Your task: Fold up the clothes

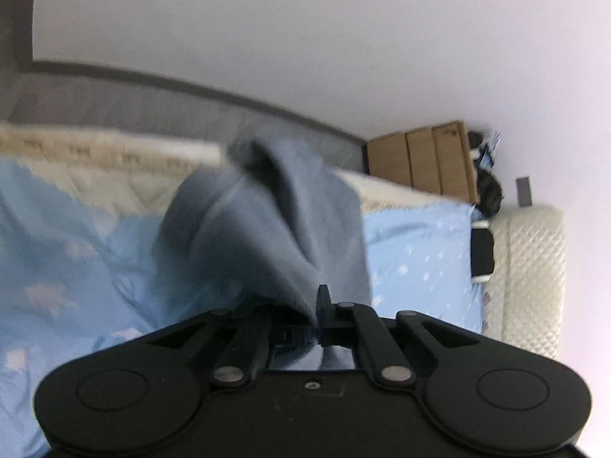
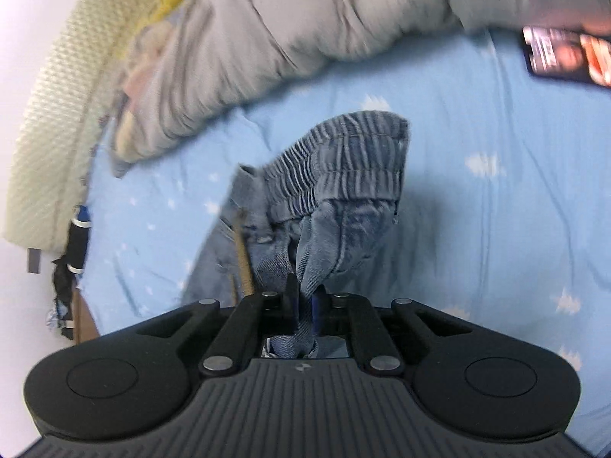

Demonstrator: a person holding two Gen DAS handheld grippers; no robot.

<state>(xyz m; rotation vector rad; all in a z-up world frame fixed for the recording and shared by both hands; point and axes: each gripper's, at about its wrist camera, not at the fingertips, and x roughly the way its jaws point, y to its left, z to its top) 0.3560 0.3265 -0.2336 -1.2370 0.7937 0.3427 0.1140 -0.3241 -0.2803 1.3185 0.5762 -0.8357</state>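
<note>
Right wrist view: the right gripper (image 2: 305, 299) has its jaws clamped on blue denim trousers with an elastic waistband (image 2: 343, 175), mid-frame above the light blue star-print bedsheet (image 2: 496, 229). Left wrist view: the left gripper (image 1: 319, 305) pinches the same trousers (image 1: 267, 221), frame centre.

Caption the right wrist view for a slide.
Right gripper pinches denim pants near their elastic waistband, lifted over a blue star-print sheet, grey quilt behind.
</note>
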